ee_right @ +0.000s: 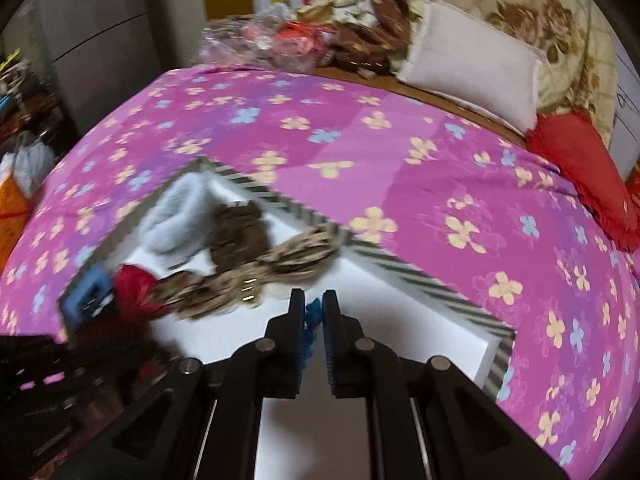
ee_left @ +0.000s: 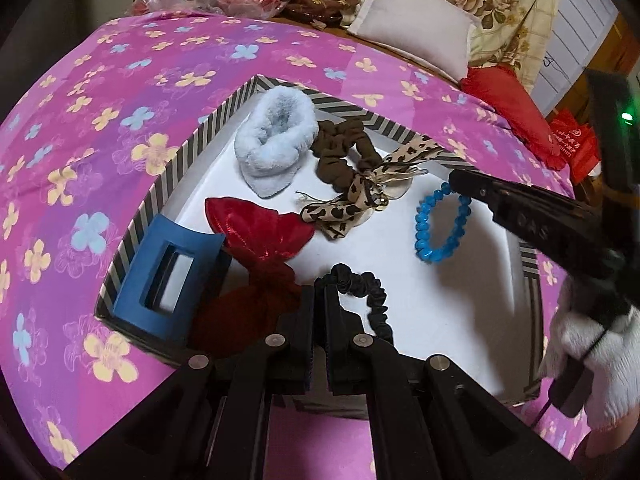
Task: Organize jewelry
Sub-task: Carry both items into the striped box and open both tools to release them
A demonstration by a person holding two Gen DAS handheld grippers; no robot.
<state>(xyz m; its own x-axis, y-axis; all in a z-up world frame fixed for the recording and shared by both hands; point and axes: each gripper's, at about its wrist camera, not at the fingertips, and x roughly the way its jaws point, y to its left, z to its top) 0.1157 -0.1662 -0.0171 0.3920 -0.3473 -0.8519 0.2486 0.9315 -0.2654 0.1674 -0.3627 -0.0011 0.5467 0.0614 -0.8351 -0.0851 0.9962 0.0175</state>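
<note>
Left claw [ee_left: 320, 284] grips black scrunchie [ee_left: 370, 292], right claw [ee_right: 313, 300] blue bracelet [ee_left: 438, 222], inside striped box [ee_left: 168, 184].

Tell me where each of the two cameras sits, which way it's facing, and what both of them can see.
Left wrist: sits on the left gripper, looks steeply down into the striped box; its fingers pinch a black scrunchie. The right gripper and a white-gloved hand enter from the right.
Right wrist: sits on the right gripper, angled down over the box's corner, blurred; its fingers are shut on the blue bead bracelet.
Shared: box, bracelet, leopard bow, pink floral bedspread.
</note>
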